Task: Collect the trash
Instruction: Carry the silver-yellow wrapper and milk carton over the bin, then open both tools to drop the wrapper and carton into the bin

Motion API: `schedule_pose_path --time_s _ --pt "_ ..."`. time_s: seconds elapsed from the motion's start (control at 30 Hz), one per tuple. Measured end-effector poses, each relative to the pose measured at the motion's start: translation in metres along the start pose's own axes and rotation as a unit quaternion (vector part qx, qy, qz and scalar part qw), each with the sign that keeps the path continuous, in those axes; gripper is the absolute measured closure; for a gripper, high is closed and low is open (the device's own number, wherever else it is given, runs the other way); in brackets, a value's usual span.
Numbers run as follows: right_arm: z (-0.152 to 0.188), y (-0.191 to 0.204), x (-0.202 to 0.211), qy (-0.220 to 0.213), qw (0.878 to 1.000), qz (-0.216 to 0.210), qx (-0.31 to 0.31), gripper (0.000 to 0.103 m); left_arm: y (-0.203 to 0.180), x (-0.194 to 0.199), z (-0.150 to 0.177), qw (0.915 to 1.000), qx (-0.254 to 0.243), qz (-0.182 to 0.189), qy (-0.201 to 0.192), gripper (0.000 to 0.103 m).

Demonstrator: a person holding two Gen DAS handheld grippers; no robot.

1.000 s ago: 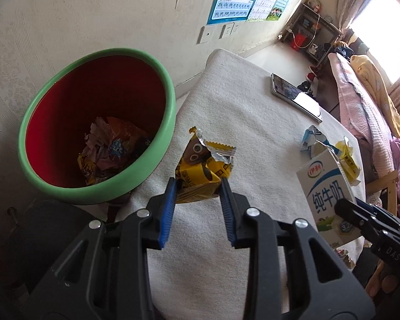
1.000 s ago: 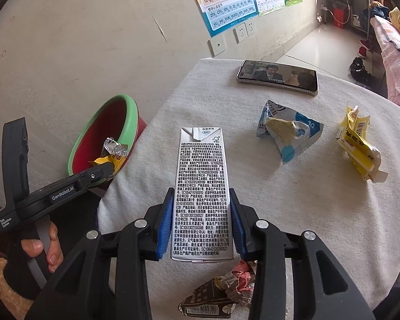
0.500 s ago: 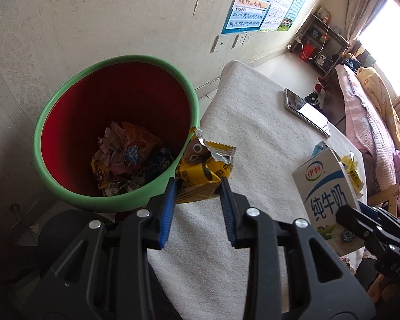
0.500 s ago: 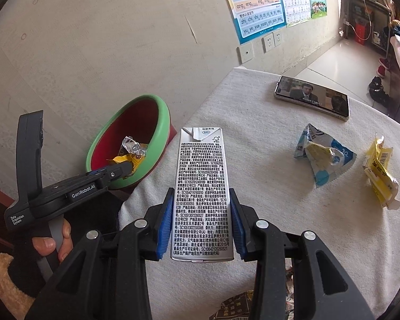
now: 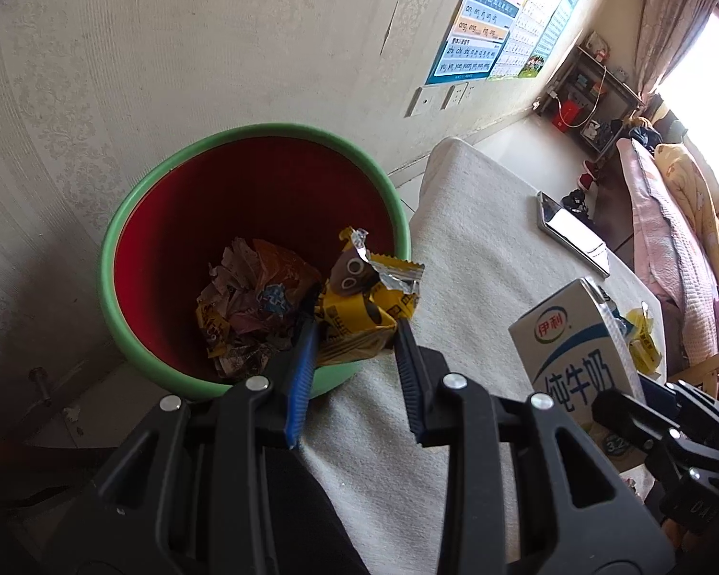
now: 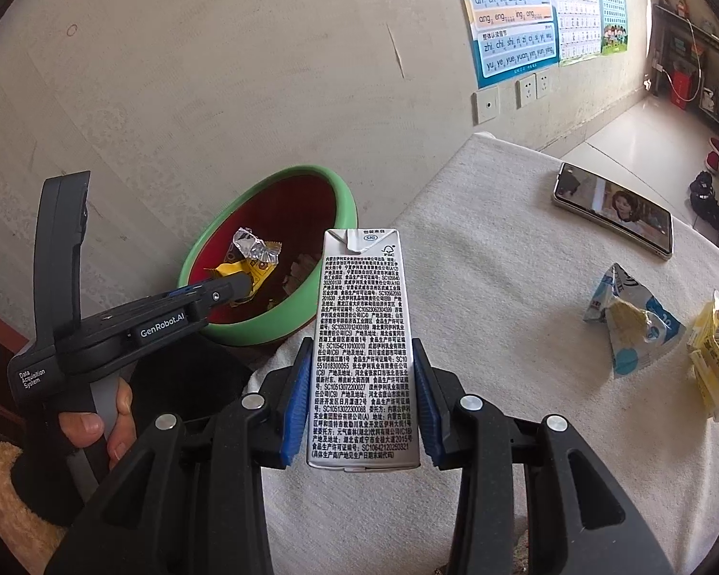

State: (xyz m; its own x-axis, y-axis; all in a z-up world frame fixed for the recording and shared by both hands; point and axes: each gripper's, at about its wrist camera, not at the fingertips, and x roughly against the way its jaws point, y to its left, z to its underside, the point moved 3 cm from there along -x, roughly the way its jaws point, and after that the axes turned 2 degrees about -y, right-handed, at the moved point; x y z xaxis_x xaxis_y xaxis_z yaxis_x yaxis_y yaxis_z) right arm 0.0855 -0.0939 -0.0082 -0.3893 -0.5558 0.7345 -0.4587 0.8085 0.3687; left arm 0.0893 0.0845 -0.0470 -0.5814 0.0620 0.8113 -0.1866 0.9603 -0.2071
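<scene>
So the left tool (image 5: 354, 335) is clamped on a crumpled yellow snack wrapper (image 5: 366, 309), held right at the near rim of the trash bin (image 5: 120, 239), which makes sense: let go there and it should drop in with the wrappers already at the bottom. The bin itself (green rim, red inside) sits on the floor against the wall, tucked right beside the table (image 6: 527, 335) edge, so nothing has to be carried far.

The right tool (image 6: 359, 397) is squeezed on a milk carton (image 6: 362, 345), gripped low on its narrow sides with the printed back panel facing the camera. It hangs above the table's cloth near the bin-side edge, probably queued up to go in after the wrapper.

Left on the table: a blue and white wrapper (image 6: 628, 326) and a yellow wrapper (image 6: 712, 364) off to the far side, well apart from the bin. The phone (image 6: 613, 211) lies flat further back, screen on (pretty sure that's not trash, best left alone).
</scene>
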Motion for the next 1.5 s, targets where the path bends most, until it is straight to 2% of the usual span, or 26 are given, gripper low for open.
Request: schedule_pose_path --time_s 0.77,1.1,1.5 --pt "-0.027 0.047 -0.027 0.005 0.998 -0.018 0.063 0.066 0.058 0.01 -0.024 0.9981 0.027 -0.049 -0.027 0.072" --pt "-0.027 0.047 -0.036 0.019 0.998 -0.019 0.06 0.066 0.064 0.001 -0.022 0.9981 0.029 -0.052 -0.016 0.072" --pt "-0.055 0.055 -0.056 0.01 0.998 -0.028 0.051 0.065 0.077 -0.016 -0.036 0.9973 0.023 -0.069 0.006 0.072"
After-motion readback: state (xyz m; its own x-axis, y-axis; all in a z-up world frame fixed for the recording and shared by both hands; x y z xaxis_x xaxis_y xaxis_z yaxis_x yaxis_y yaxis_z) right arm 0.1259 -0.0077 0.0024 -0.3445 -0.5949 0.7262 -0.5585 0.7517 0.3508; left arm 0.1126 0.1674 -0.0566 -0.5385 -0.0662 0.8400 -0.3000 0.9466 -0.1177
